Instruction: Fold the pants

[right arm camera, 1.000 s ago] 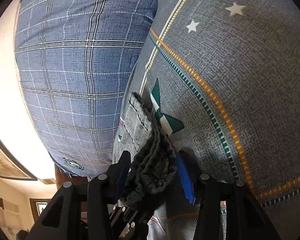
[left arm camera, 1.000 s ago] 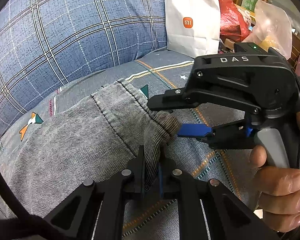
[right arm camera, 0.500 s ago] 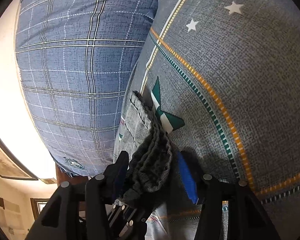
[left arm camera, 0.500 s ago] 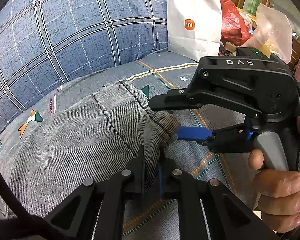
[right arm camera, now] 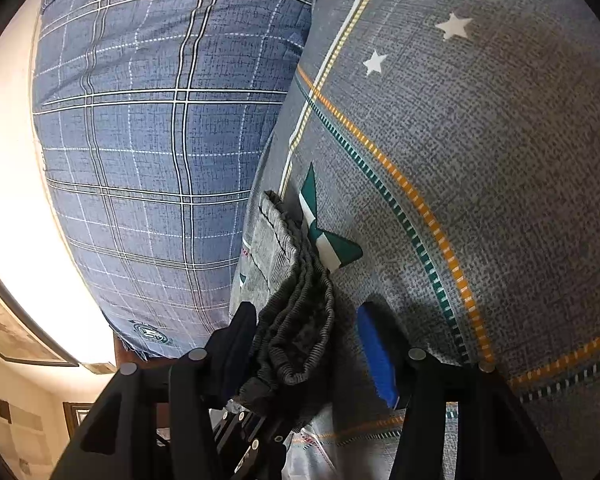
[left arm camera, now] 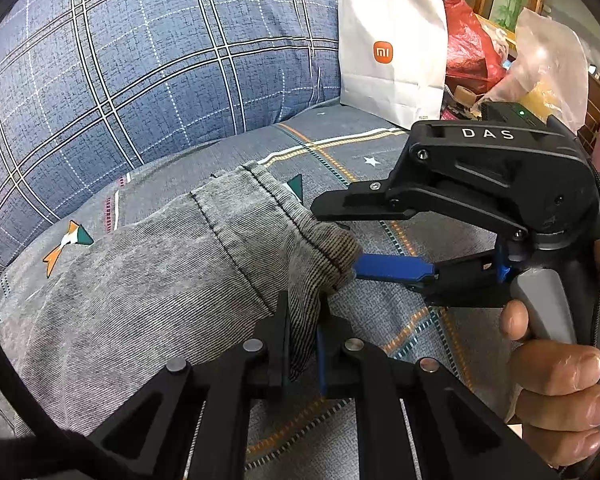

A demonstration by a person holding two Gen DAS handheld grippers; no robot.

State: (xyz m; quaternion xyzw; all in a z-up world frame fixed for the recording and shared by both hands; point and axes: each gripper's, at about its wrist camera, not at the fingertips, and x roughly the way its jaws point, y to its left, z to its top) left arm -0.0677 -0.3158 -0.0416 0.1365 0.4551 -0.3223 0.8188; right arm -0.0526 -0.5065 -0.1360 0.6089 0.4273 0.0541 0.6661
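Observation:
Grey pants [left arm camera: 148, 280] lie on the patterned bed sheet [left arm camera: 400, 312]. My left gripper [left arm camera: 302, 344] is shut on the ribbed cuff edge of the pants at the bottom centre of the left wrist view. My right gripper [left arm camera: 340, 240] comes in from the right; its jaws stand apart around the bunched cuff [left arm camera: 332, 252], one black finger above, the blue pad [left arm camera: 392, 268] below. In the right wrist view the cuff [right arm camera: 296, 328] sits between the open fingers of my right gripper [right arm camera: 308, 344], nearer the left finger; the blue pad [right arm camera: 376, 352] is apart from it.
A large blue plaid pillow [left arm camera: 140, 60] rises behind the pants and also fills the left of the right wrist view [right arm camera: 160, 140]. A white paper bag [left arm camera: 392, 48], a red bag [left arm camera: 472, 52] and clear plastic bags [left arm camera: 548, 56] stand at the back right.
My right gripper has opened a little wider around the cuff and shifted slightly right. The left gripper still holds the cuff edge in the same place.

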